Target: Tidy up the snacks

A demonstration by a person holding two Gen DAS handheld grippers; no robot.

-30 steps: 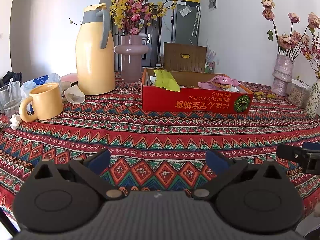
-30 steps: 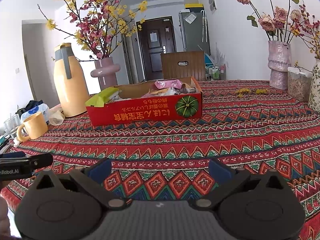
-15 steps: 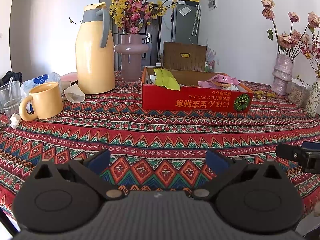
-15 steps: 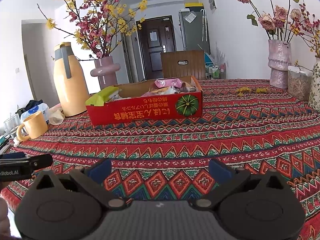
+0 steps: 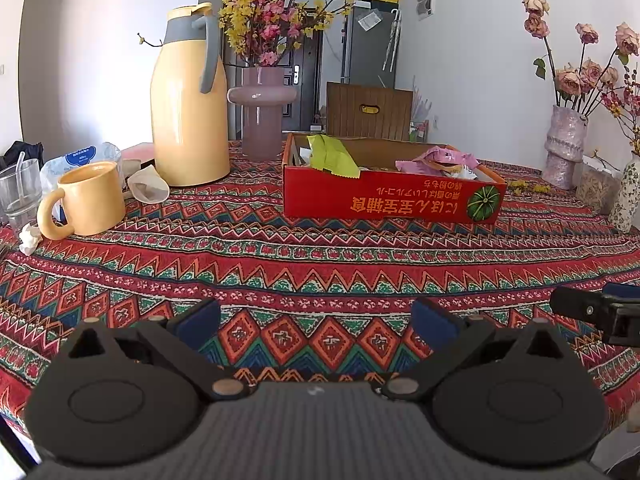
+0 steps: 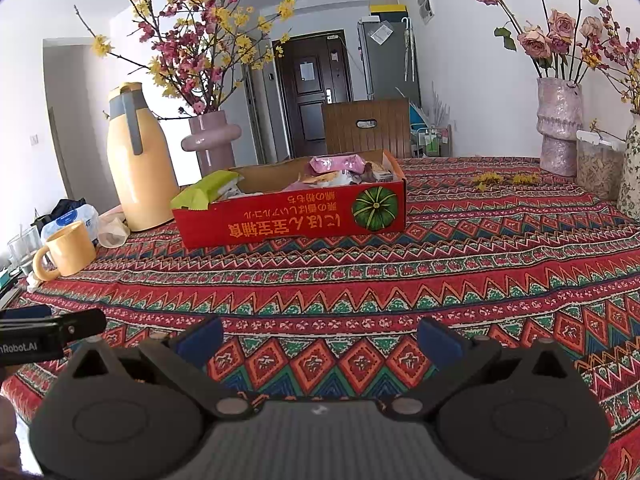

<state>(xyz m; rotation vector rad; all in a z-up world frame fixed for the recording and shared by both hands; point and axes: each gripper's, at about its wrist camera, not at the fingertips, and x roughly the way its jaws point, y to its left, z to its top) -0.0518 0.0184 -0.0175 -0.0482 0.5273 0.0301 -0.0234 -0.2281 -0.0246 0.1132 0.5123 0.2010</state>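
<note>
A shallow red cardboard box (image 5: 384,200) (image 6: 288,220) with a pumpkin picture stands on the patterned tablecloth, well ahead of both grippers. Inside it lie a green snack packet (image 5: 332,154) (image 6: 208,192) at its left end and pink and other wrappers (image 5: 440,160) (image 6: 336,168) towards its right end. My left gripper (image 5: 316,320) hovers low over the near part of the table, open, nothing between its blue pads. My right gripper (image 6: 320,334) is likewise open and empty. Each gripper's tip shows at the edge of the other's view.
A tall yellow thermos jug (image 5: 188,100), a yellow mug (image 5: 88,200), a glass (image 5: 18,188) and a tissue pack stand at the left. A mauve vase (image 5: 260,116) of blossoms is behind the box. More vases (image 6: 558,124) and a jar stand at the right.
</note>
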